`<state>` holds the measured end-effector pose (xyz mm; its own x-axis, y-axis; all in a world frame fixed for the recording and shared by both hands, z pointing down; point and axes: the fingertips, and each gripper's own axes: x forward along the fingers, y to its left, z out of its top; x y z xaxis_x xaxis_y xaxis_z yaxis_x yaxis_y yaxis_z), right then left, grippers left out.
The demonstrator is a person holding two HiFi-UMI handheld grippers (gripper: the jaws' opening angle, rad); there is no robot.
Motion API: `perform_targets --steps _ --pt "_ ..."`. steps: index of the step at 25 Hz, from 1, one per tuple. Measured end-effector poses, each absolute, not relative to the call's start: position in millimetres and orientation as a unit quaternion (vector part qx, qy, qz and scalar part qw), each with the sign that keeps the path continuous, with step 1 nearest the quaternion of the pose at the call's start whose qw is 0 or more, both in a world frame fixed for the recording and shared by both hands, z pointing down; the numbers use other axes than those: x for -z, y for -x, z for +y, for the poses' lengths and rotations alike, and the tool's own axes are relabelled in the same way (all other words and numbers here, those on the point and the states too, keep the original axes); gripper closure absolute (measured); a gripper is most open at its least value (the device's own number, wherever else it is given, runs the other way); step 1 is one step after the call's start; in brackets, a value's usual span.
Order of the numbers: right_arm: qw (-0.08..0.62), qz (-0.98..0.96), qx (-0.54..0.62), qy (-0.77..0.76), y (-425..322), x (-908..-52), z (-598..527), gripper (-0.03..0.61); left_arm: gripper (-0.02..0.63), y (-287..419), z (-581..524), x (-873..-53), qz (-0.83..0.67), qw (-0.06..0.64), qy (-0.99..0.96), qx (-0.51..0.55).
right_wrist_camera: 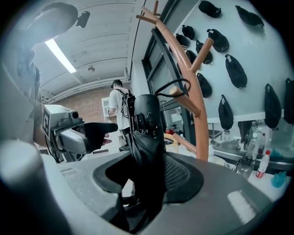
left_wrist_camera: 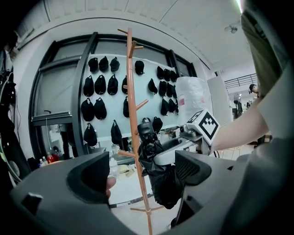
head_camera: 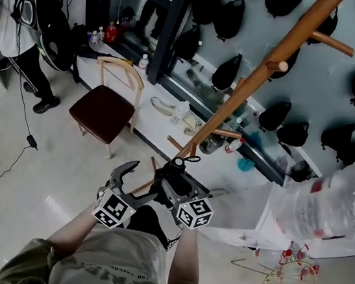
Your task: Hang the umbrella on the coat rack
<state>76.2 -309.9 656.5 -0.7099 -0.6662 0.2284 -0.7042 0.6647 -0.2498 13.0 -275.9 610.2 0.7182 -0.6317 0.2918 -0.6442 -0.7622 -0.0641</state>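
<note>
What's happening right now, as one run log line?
step: hanging umbrella | right tongs: shut on umbrella | left tongs: open, empty | umbrella: upright beside coat rack

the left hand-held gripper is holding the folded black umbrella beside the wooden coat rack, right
Not the left: the right hand-held gripper is holding the folded black umbrella beside the wooden coat rack, as the right gripper view shows.

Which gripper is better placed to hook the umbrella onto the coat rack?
The right gripper: its jaws grip the umbrella, close beside the coat rack. The left gripper is open and empty.
</note>
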Motion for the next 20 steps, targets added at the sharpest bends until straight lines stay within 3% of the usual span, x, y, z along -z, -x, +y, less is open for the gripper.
perform_targets --steps 20 --pt "0.061 -0.898 -0.175 -0.398 -97 -691 -349 0.385 0.184 -18 -297 -577 -0.373 -0.015 -0.924 -0.084"
